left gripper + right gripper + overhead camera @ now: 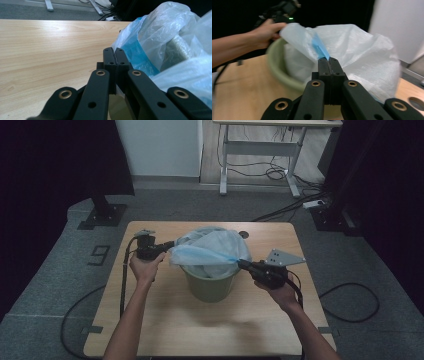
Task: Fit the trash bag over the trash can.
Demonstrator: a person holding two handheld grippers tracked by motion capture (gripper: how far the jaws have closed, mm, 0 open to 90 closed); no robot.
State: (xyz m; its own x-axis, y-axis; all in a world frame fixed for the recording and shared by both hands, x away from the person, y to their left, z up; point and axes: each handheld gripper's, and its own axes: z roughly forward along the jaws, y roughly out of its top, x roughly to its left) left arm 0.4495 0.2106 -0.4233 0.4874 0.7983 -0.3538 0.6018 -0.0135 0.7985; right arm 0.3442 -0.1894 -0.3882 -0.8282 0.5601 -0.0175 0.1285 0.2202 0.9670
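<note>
Hands level, we clamp left claw (169, 246) and right claw (242, 264) on the bag's (210, 247) opposite edges above the bin (210, 287).

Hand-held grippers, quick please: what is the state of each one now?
Left hand-held gripper: closed, holding the edge of the plastic bag in the green bin.
Right hand-held gripper: closed, holding the bag's blue strip.

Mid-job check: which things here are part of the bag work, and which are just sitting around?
In the job:
- bag, thin plastic with a blue band
- green bin under it
- left claw, shut on the bag's edge
- right claw, shut on the bag's blue band

Lying about:
- desk behind the table
- cables on the floor
</note>
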